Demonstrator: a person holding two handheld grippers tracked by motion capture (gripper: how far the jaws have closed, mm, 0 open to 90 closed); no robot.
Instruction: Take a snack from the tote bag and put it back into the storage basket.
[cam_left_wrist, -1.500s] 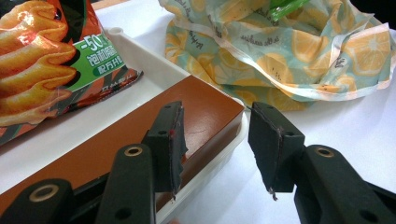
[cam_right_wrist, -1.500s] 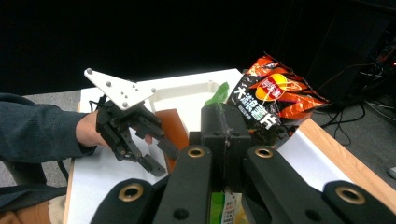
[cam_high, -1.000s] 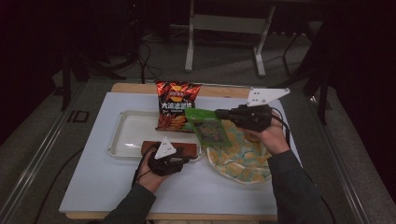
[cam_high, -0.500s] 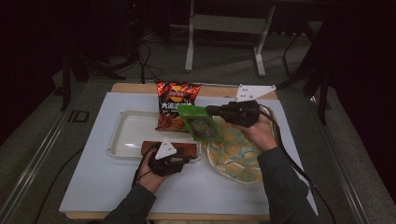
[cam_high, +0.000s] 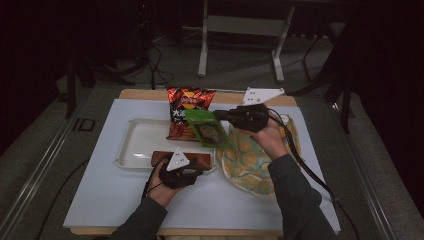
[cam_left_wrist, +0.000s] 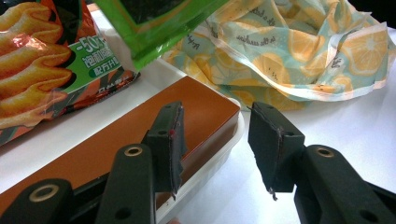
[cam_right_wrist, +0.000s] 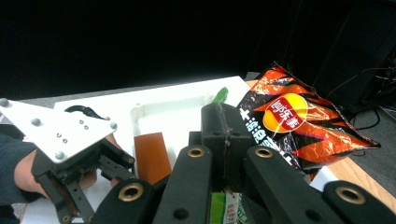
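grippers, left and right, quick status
left gripper: open, jaws astride the flat brown box.
right gripper: shut on the green snack packet.

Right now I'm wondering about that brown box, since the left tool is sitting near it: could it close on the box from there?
Probably yes. The left tool is open; one jaw lies on the brown box, the other hangs past the tray rim.

The right gripper (cam_high: 220, 116) is clamping a green packet (cam_high: 207, 129) at its fingertips, hanging over the white tray (cam_high: 137, 145). The left gripper (cam_high: 181, 161) is resting by the brown box (cam_high: 200, 158), the chip bag (cam_high: 187, 107) lying beyond.
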